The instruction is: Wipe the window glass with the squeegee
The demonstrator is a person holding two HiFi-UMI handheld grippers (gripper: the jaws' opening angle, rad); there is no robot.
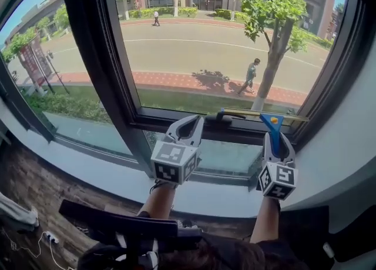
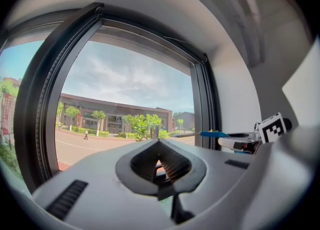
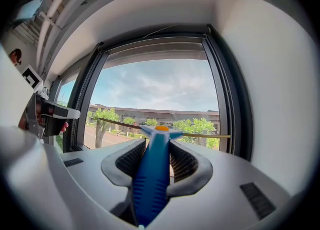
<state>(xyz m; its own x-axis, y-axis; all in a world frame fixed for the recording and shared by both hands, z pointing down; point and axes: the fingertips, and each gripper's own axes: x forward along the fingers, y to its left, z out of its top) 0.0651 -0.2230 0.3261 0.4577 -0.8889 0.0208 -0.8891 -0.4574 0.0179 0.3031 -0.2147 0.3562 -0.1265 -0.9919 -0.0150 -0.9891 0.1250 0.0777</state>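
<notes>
The squeegee has a blue handle (image 1: 272, 125) and a long yellow-edged blade (image 1: 258, 112). The blade lies level along the bottom of the right window glass (image 1: 205, 45), just above the dark lower frame. My right gripper (image 1: 274, 138) is shut on the handle and points up at the pane. In the right gripper view the handle (image 3: 150, 174) runs between the jaws of my right gripper (image 3: 157, 144), and the blade (image 3: 200, 135) crosses the glass. My left gripper (image 1: 195, 120) hovers left of the squeegee near the lower frame, shut with nothing in it. The left gripper view shows my left gripper (image 2: 159, 144) and the squeegee (image 2: 215, 134) to its right.
A thick dark mullion (image 1: 94, 57) separates this pane from another pane at the left. A pale sill (image 1: 106, 172) runs below the window, and a white wall (image 1: 352, 145) closes in at the right. A black chair part (image 1: 117, 225) and a power strip (image 1: 50, 238) lie below.
</notes>
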